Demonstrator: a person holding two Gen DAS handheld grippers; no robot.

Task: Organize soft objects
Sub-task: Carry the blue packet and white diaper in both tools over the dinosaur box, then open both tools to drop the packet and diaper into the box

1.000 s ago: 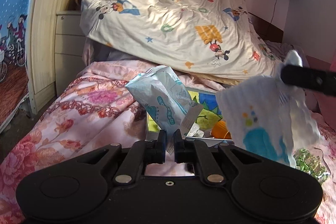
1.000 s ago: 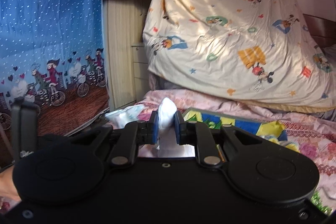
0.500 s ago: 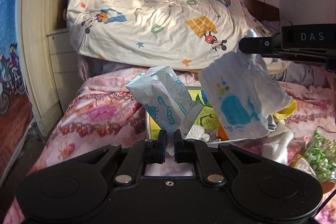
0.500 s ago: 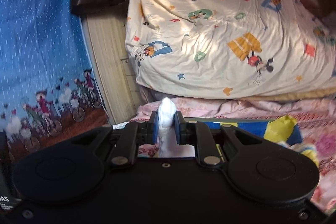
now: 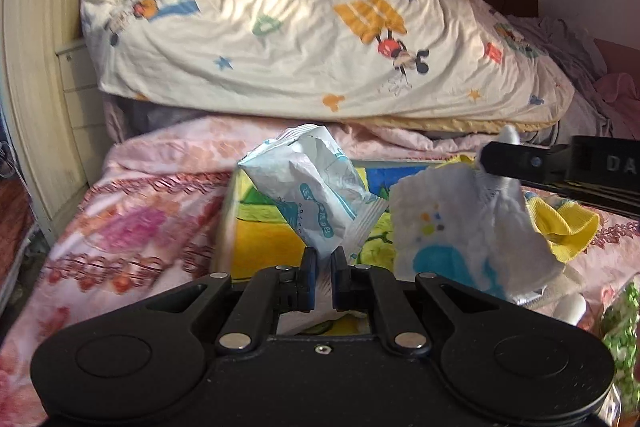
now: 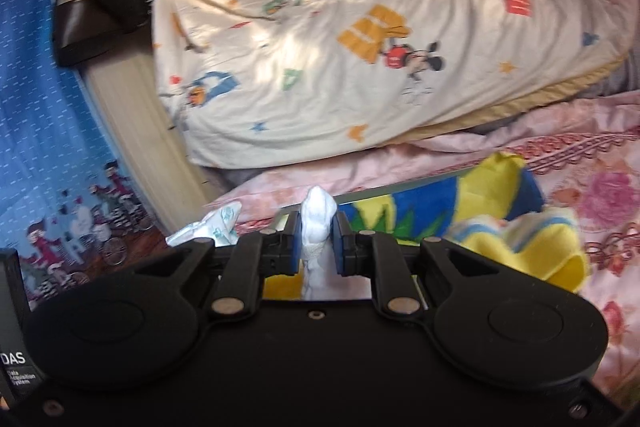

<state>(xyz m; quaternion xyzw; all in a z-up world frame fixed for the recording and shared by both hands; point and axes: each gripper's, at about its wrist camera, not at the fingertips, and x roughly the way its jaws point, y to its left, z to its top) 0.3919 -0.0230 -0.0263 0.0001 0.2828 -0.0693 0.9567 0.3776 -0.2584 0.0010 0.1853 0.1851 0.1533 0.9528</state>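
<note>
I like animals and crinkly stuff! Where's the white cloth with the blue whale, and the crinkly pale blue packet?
White cloth with blue whale point(image 5: 448, 227), left wrist view, on its printed front.
Crinkly pale blue plastic packet point(image 5: 308, 183), left wrist view, on its crumpled middle.

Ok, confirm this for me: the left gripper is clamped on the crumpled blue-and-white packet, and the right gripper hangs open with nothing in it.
Not quite. The right gripper is not open and bare: the right wrist view shows it shut on a white diaper. The left gripper is indeed clamped on the crumpled blue-and-white packet.
</note>
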